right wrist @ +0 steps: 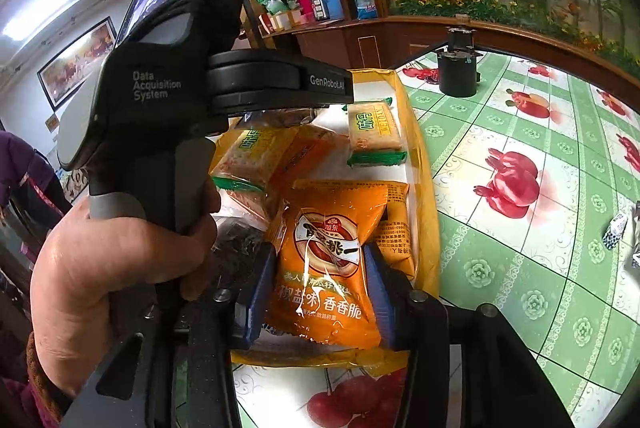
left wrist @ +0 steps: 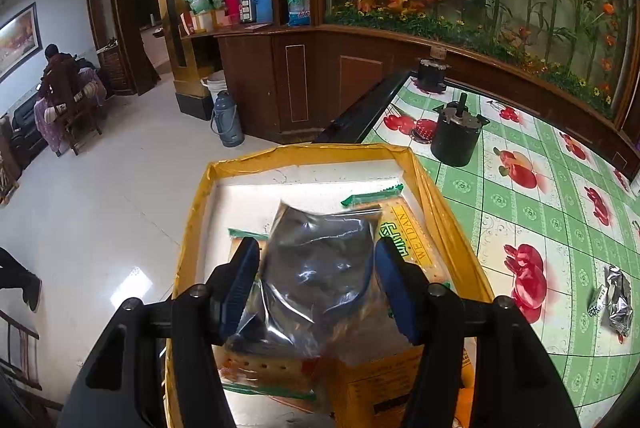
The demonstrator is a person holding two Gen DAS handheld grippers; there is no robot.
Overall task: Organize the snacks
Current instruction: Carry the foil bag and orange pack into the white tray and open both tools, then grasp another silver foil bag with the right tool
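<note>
Glossy fruit-print oilcloth covers our worktop. In the yellow box, our left tongs pinch a crinkly clear bag, contents dark and unclear; right tongs clamp a shiny orange packet.

Indoor light is bright and even. A ceiling fixture glows overexposed at the upper left of the right wrist view; white patches of glare shine on the floor at lower left. Fisheye distortion bends straight lines, and black corners frame both views. Wrappers glint; distant background detail is soft.
</note>
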